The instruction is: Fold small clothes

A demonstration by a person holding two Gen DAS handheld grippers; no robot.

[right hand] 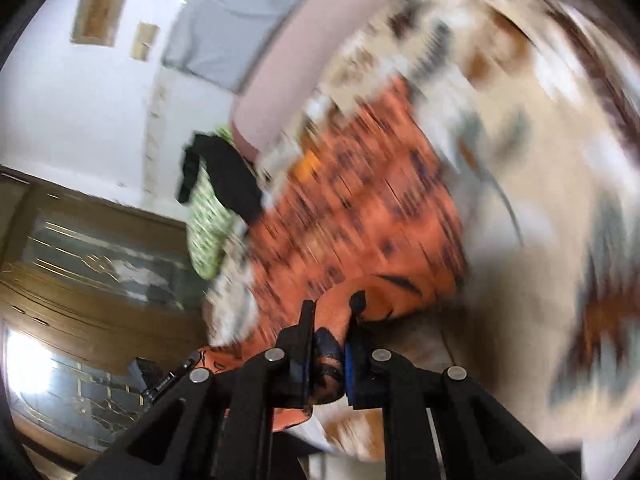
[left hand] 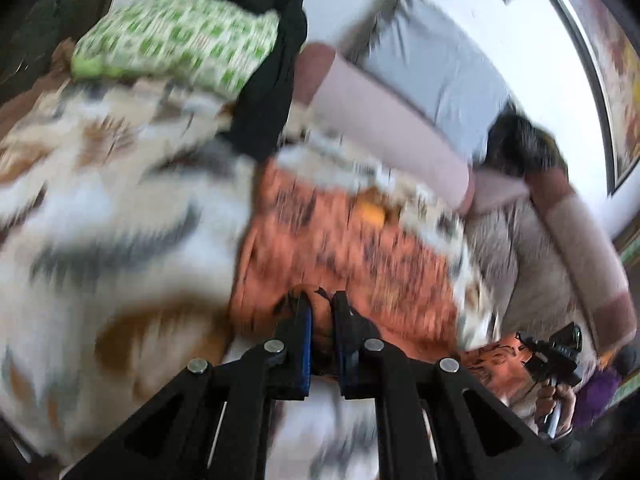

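An orange garment with black markings (left hand: 352,248) lies on a patterned white, brown and grey bedspread (left hand: 100,208). My left gripper (left hand: 320,300) is shut on its near edge. In the right wrist view my right gripper (right hand: 333,306) is shut on another edge of the same orange garment (right hand: 360,208). The right gripper also shows at the lower right of the left wrist view (left hand: 554,354), clamped on the orange cloth. Both views are blurred by motion.
A green and white patterned pillow (left hand: 180,44) with a black garment (left hand: 272,80) draped over it lies at the far side. A pink and grey bolster (left hand: 400,120) lies along the white wall. A wooden cabinet with glass doors (right hand: 88,264) stands beside the bed.
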